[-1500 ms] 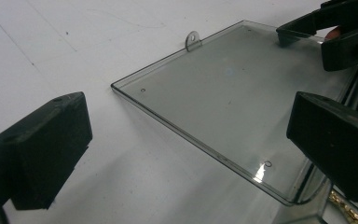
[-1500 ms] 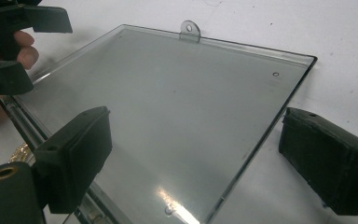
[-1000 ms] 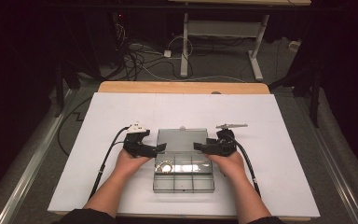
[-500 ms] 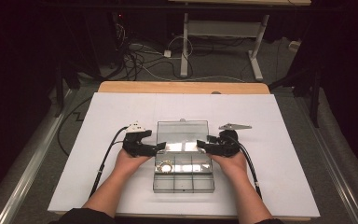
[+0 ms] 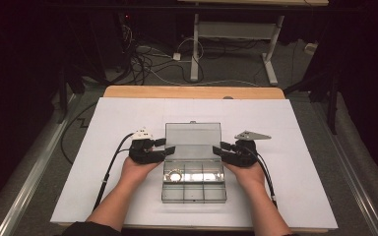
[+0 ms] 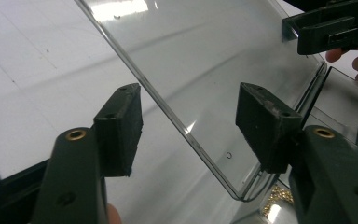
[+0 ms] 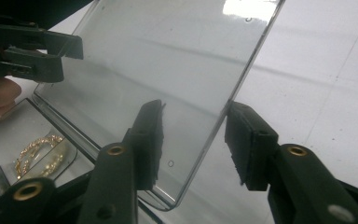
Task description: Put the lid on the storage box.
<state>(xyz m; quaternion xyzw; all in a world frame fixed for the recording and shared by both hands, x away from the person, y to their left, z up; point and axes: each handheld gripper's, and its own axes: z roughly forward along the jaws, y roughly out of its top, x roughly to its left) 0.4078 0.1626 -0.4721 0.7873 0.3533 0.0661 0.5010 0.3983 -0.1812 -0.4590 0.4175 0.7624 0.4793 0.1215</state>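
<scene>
A clear plastic compartment box (image 5: 194, 189) lies on the white sheet, its lid (image 5: 193, 132) swung open toward the far side. A gold chain (image 5: 173, 175) rests in the near-left compartment, and the same gold chain (image 7: 39, 151) appears under the lid. My left gripper (image 5: 169, 147) straddles the lid's left edge, and my right gripper (image 5: 218, 147) straddles its right edge. The jaws of both have just been closing. The lid edge (image 6: 182, 130) runs between the left gripper (image 6: 191, 112) pads with gaps on both sides. The right gripper (image 7: 198, 126) likewise has the lid edge (image 7: 214, 126) between its pads, untouched.
The white sheet (image 5: 300, 196) covers the table, with a wooden strip (image 5: 192, 92) along the far edge. Beyond it, cables and desk legs (image 5: 195, 54) stand on the dark floor. A cable trails from each gripper toward the near edge.
Both pairs of jaws have narrowed around the lid's side edges. The hands have hardly shifted, and the box stays where it was.
</scene>
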